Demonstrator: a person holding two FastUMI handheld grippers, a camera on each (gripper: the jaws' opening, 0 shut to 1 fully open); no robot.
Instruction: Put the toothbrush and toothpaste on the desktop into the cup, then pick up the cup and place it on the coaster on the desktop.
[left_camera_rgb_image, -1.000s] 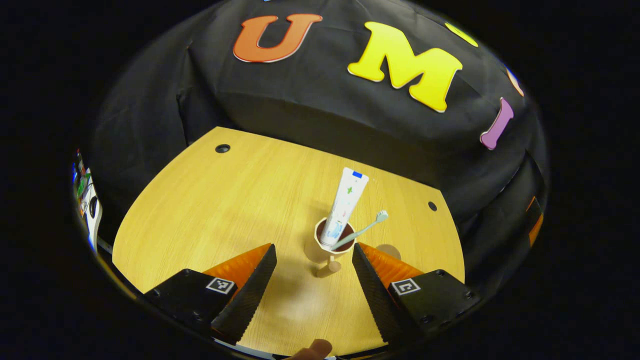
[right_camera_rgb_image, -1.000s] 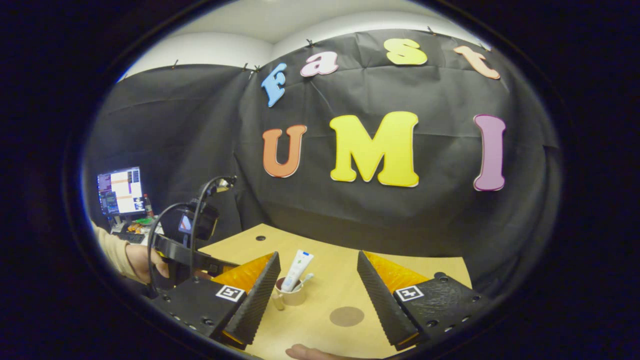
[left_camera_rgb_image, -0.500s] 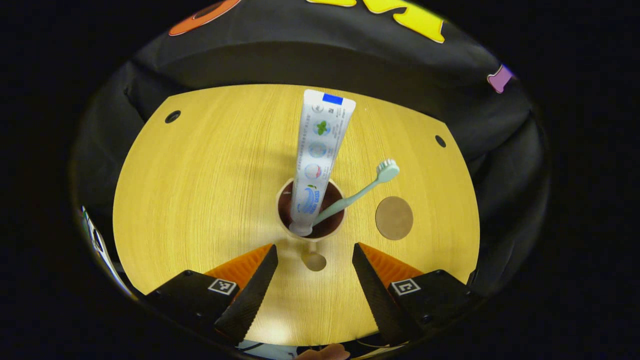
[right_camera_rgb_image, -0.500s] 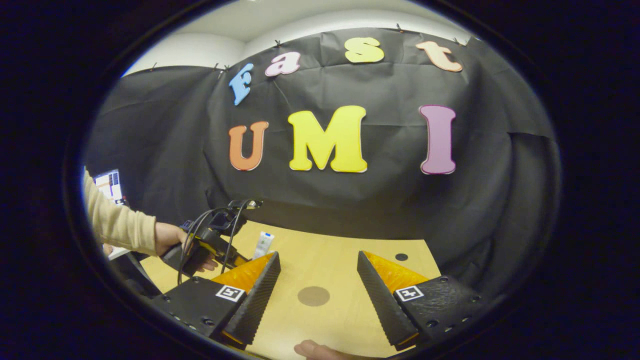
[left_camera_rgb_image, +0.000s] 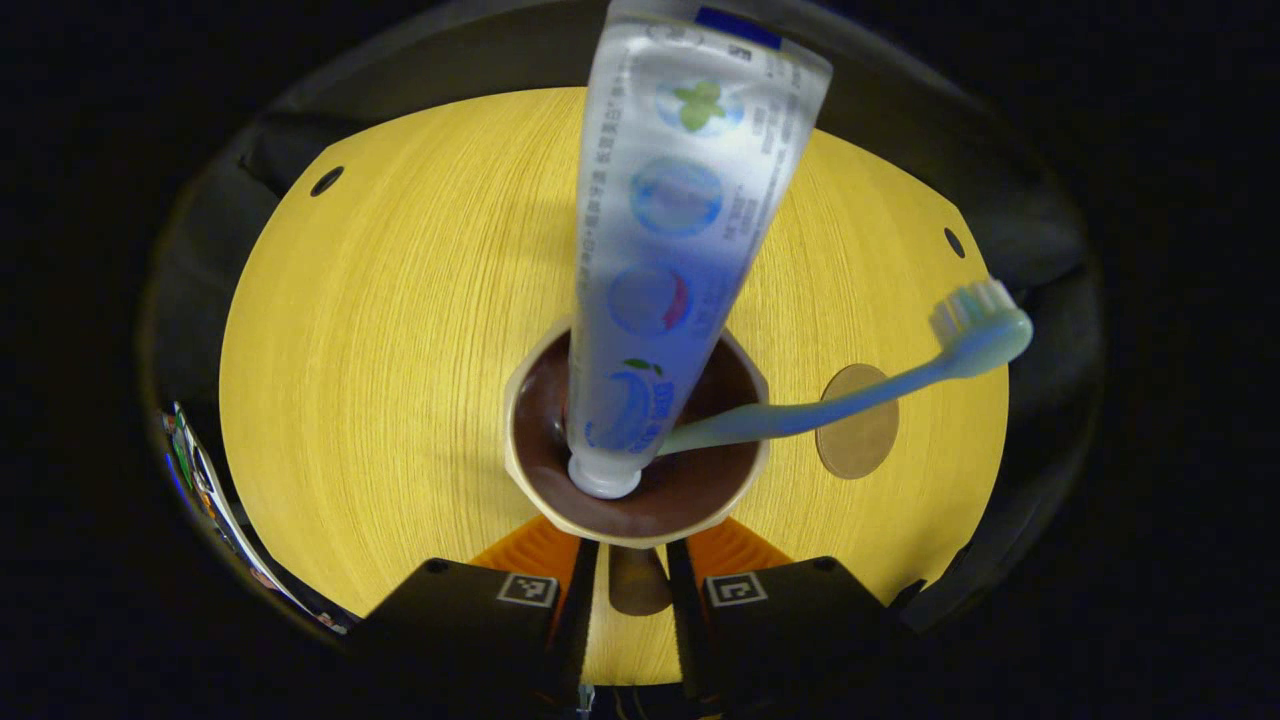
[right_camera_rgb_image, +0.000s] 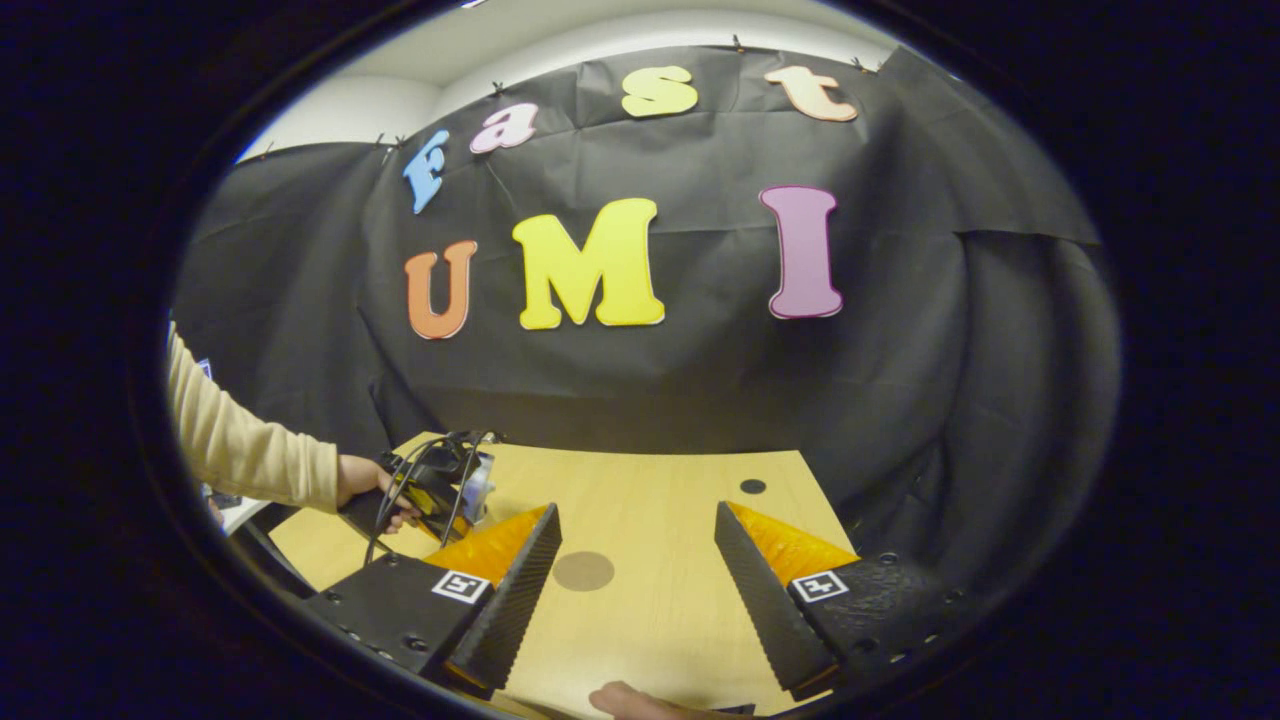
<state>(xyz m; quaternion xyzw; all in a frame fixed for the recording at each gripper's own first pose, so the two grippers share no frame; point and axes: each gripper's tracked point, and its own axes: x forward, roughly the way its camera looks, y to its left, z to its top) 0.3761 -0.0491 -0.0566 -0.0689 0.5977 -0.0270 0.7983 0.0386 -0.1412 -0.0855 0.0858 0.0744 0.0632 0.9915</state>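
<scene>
Left gripper (left_camera_rgb_image: 622, 590) jaws nearly closed; right gripper (right_camera_rgb_image: 632, 585) jaws wide apart, level

No text could be read. The toothpaste (left_camera_rgb_image: 680, 250) standing in the cup (left_camera_rgb_image: 520, 440) carried lines of small print and round pictures, all too blurred to make out. Each finger of the left gripper (left_camera_rgb_image: 632, 560) and of the right gripper (right_camera_rgb_image: 636, 510) bore a square black-and-white code marker (right_camera_rgb_image: 459, 586), a pattern without letters or numbers.
</scene>
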